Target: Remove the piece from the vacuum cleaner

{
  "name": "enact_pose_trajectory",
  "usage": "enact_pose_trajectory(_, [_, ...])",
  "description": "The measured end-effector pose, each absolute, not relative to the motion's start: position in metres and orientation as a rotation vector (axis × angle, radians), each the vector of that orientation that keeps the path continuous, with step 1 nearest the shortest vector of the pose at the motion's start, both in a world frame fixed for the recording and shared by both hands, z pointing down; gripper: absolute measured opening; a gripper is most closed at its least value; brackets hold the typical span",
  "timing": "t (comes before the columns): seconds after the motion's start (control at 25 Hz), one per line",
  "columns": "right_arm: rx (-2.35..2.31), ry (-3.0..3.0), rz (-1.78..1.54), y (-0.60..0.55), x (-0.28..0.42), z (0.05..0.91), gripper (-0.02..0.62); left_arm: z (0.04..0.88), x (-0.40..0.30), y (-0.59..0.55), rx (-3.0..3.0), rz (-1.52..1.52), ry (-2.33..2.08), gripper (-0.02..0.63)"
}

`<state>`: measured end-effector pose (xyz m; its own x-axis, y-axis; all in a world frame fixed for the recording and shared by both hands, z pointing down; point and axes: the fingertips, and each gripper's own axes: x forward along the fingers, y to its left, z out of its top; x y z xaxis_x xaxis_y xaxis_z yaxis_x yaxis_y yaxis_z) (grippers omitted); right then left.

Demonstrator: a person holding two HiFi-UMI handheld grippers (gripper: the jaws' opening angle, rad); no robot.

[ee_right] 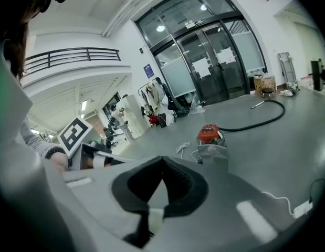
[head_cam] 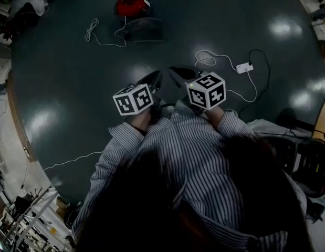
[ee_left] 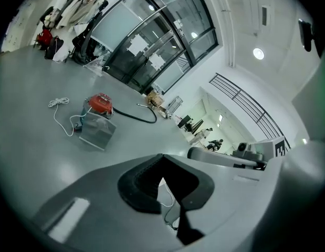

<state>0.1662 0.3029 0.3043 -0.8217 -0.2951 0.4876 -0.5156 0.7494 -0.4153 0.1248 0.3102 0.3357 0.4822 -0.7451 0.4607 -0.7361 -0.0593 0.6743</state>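
The vacuum cleaner is a small unit with a red top; it stands far ahead on the grey floor, with a grey boxy piece in front of it. It shows again as the vacuum cleaner with the grey piece, and as the vacuum cleaner in the right gripper view. My left gripper and right gripper are held side by side, well short of the vacuum, tips meeting, both shut and empty. A black hose trails off behind it.
A white cord lies coiled left of the vacuum. A white power strip with white and black cables lies on the floor at the right. Clutter and a black chair line the room's edges. Glass doors stand beyond.
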Motion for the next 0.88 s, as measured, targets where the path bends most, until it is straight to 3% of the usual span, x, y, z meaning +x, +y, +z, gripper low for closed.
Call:
enact_pose_trajectory(0.28, [0.650, -2.514, 0.842, 0.255, 0.154, 0.328, 0.002, 0.365, 0.106, 0.274, 1.739, 0.030, -1.219, 0.006])
enact_pose_trajectory(0.88, [0.867, -2.415, 1.121, 0.055, 0.041, 0.367, 0.002, 0.401, -0.021, 0.072, 1.790, 0.193, -1.108, 0.006])
